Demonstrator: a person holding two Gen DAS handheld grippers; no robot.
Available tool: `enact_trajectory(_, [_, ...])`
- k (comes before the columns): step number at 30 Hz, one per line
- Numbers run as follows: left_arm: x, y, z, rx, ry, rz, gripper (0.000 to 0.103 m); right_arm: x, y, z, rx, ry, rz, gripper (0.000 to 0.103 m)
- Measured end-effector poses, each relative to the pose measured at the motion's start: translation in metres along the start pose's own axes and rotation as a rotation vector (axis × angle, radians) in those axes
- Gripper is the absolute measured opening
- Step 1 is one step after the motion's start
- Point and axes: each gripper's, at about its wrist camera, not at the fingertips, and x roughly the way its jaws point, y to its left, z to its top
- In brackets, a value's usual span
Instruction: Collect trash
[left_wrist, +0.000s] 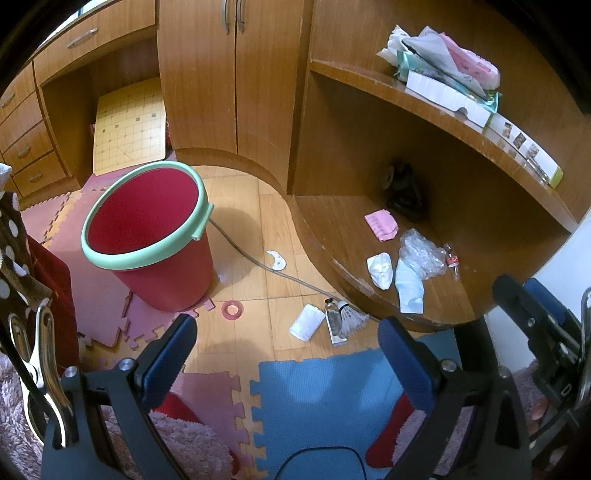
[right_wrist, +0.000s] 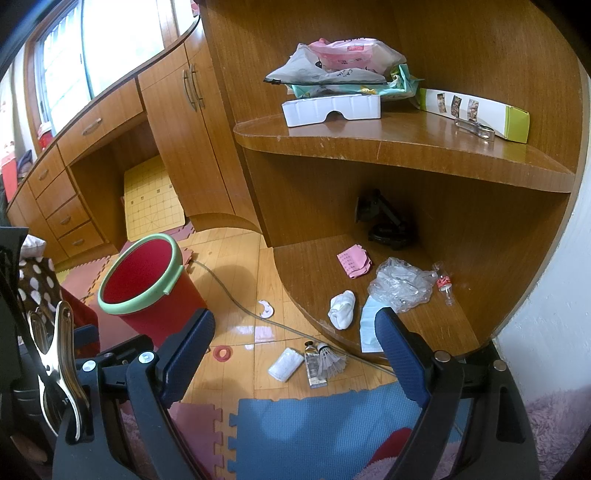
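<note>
**A:** How do the two tools stand?

**B:** The left gripper (left_wrist: 288, 334) has its blue-padded fingers spread wide with nothing between them, above the wooden floor and the blue foam puzzle mat (left_wrist: 332, 398). The right gripper (right_wrist: 295, 332) is likewise spread and holds nothing.

**A:** And the bin?

**B:** The red plastic bucket with a pale green rim (left_wrist: 155, 236) stands upright on the pink foam mat (left_wrist: 96, 295), left of the curved wooden corner shelf unit (left_wrist: 369, 302). It looks bare inside (only the red wall shows from here).

**A:** Where is the trash?

**B:** On the lowest shelf board: a pink folded paper (right_wrist: 354, 263) towards the back, a crumpled clear plastic bag (right_wrist: 400, 284) beside it, a small clear bottle with a red label (right_wrist: 444, 283) to the right of the bag, a white balled sock (right_wrist: 342, 303) near the front edge, and a light blue face mask (left_wrist: 409, 290) just under the bag.

**A:** Anything on the floor?

**B:** A white feather shuttlecock (left_wrist: 351, 316) touches a clear squeeze tube (left_wrist: 334, 321); a white folded wipe (left_wrist: 306, 322) lies just left of the tube. A pink tape ring (left_wrist: 232, 309) sits by the bucket's base, and a white crescent-shaped scrap (left_wrist: 276, 260) lies beside a thin grey cable (left_wrist: 258, 260).
</note>
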Motion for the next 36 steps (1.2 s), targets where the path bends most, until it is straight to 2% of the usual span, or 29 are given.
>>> enact_trajectory(22, [-0.001,0.001,0.000,0.002,-0.003,0.002,0.100,0.000,0.000,-0.001,0.002,-0.002,0.002,0.090])
enact_trajectory(36, [-0.001,0.000,0.000,0.002,-0.004,0.002,0.100,-0.006,-0.013,0.003,0.089,-0.044,0.031,0.090])
